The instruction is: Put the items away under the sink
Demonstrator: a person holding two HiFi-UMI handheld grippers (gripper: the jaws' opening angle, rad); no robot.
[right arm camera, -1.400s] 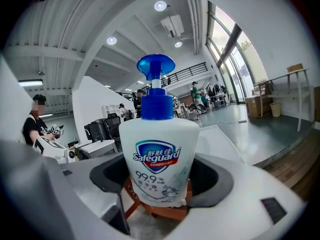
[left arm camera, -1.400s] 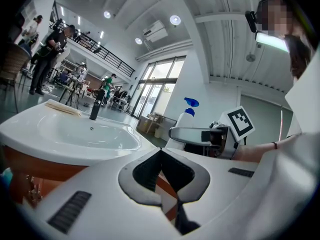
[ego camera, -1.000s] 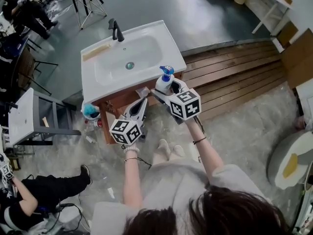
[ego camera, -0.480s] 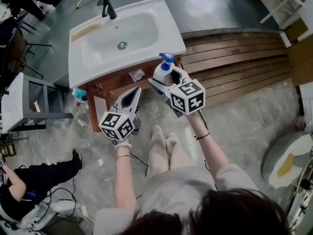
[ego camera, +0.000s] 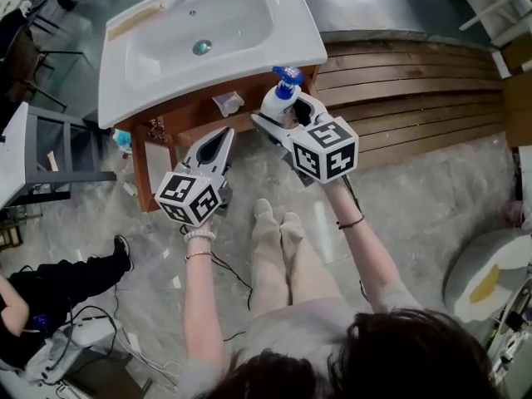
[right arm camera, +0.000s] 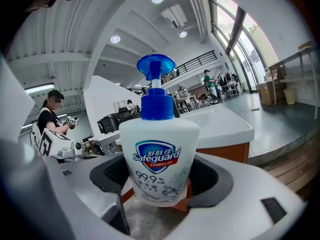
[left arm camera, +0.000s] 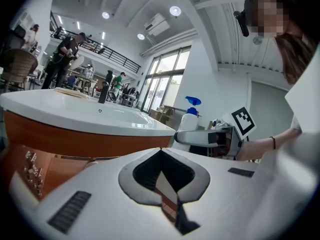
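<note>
We hold a white plastic soap bottle with a blue pump upright in our right gripper. Its jaws are wide and pressed on the bottle's sides, keeping it level. The bottle is in the air just before the brown wooden cabinet under the white sink basin. Our left gripper, jaws together and empty, hangs beside it, probably free to help at the cabinet.

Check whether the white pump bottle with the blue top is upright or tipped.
Upright: the white pump bottle with the blue top stands pump-up, clamped in the right gripper.
</note>
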